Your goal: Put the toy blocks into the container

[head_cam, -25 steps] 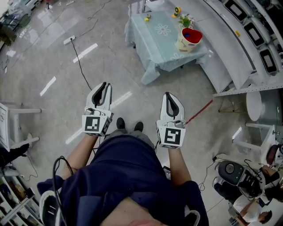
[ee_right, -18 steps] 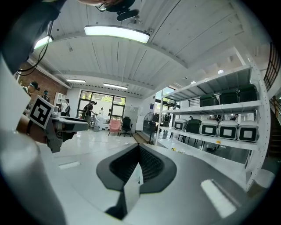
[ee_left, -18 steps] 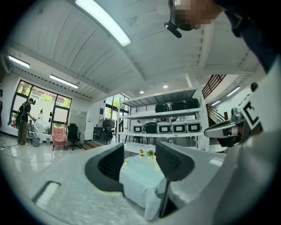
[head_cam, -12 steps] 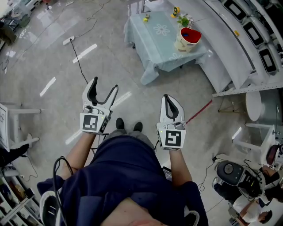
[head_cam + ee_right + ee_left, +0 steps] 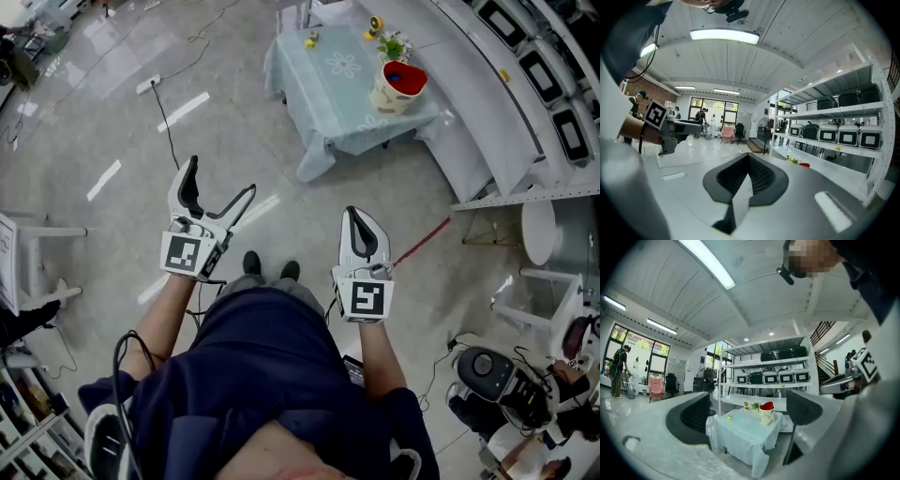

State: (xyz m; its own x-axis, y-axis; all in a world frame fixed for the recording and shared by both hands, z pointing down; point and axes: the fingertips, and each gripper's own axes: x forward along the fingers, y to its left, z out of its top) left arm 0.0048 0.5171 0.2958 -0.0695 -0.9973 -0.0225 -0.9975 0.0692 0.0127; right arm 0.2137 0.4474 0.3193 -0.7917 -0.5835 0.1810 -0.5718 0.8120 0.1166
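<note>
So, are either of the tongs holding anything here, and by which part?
Nothing is held. The left tongs are opening with only air between them; the right tongs are shut on nothing.

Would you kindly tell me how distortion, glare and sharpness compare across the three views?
Head view: mild wide-angle bend, sharp, pale streaks of lamp glare on the glossy floor. Left gripper view: strong fisheye with dark corners, the strip lamp blown out, a mosaic patch at top. Right gripper view: same fisheye curving the shelves, its panel lamp bright.
</note>
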